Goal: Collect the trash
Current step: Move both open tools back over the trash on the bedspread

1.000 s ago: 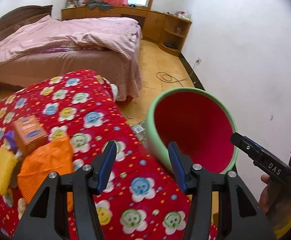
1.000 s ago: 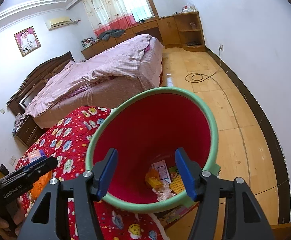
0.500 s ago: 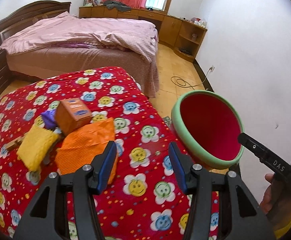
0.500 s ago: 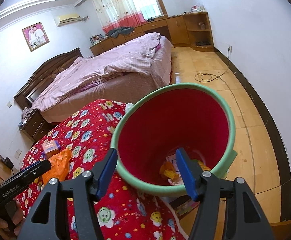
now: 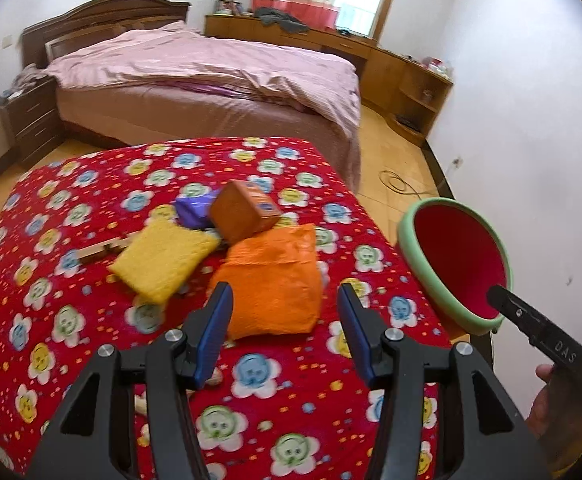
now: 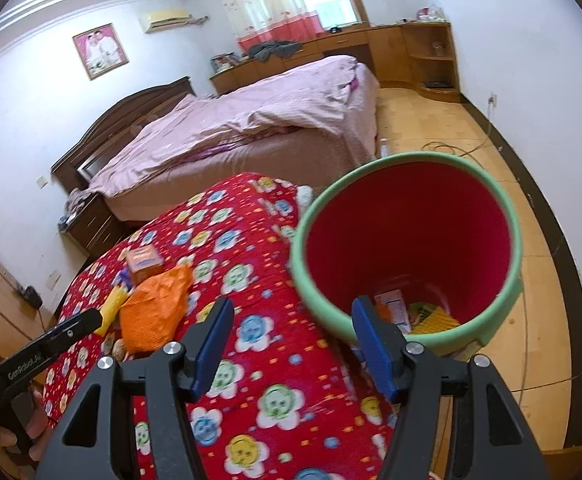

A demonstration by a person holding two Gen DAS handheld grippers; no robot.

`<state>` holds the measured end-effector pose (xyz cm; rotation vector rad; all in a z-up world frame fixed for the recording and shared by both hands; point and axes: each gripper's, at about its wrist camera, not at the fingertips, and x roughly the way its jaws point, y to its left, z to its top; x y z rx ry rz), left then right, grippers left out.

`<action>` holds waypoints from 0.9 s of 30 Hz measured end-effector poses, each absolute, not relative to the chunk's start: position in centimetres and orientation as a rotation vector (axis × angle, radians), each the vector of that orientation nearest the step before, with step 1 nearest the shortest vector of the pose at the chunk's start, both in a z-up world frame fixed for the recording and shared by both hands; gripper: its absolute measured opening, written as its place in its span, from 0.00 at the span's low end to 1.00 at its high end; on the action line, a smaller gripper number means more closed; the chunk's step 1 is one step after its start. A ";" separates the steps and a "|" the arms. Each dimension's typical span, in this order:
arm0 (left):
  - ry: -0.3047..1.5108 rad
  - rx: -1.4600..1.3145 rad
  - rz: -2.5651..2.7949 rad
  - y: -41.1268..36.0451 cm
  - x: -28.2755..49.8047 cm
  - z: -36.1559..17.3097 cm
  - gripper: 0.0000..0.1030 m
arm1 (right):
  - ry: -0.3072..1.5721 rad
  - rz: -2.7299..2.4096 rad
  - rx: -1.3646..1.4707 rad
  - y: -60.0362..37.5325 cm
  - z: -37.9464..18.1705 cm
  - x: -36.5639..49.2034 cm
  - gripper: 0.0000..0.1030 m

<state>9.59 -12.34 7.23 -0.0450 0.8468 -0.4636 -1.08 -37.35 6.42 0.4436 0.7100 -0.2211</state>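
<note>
Some trash already lies at the bottom of your bin (image 6: 407,236), which stands beside the worktop (image 5: 91,200). Still left there: the orange bag (image 5: 275,280), yellow packet (image 5: 163,258), purple wrapper (image 5: 193,212) and box (image 5: 243,216). Your left tongs (image 5: 285,336) and right tongs (image 6: 291,340) are both open and empty.

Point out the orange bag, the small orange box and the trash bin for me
orange bag (image 5: 273,280), left wrist view, middle of its crinkled top face
small orange box (image 5: 243,214), left wrist view, its plain near side
trash bin (image 6: 511,216), right wrist view, right side of its green rim
</note>
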 end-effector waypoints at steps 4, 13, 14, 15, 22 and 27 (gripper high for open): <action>0.848 -0.070 -0.413 -10.2 9.7 7.1 0.52 | 0.725 -0.181 0.429 -35.6 6.5 -0.6 0.64; 0.854 -0.103 -0.317 -6.1 10.2 6.8 0.52 | 0.763 -0.117 0.380 -32.2 6.6 0.9 0.65; 0.852 -0.105 -0.306 -5.6 10.2 6.8 0.52 | 0.765 -0.112 0.372 -32.0 6.7 1.0 0.65; 0.850 -0.109 -0.291 -5.0 10.2 6.7 0.52 | 0.767 -0.106 0.366 -31.7 6.8 1.2 0.65; 0.876 -0.153 -0.221 -2.1 11.1 5.3 0.52 | 0.776 -0.057 0.335 -29.5 6.7 3.1 0.66; 0.883 -0.171 -0.185 -0.7 11.4 4.6 0.52 | 0.798 -0.006 0.325 -27.9 6.0 5.1 0.70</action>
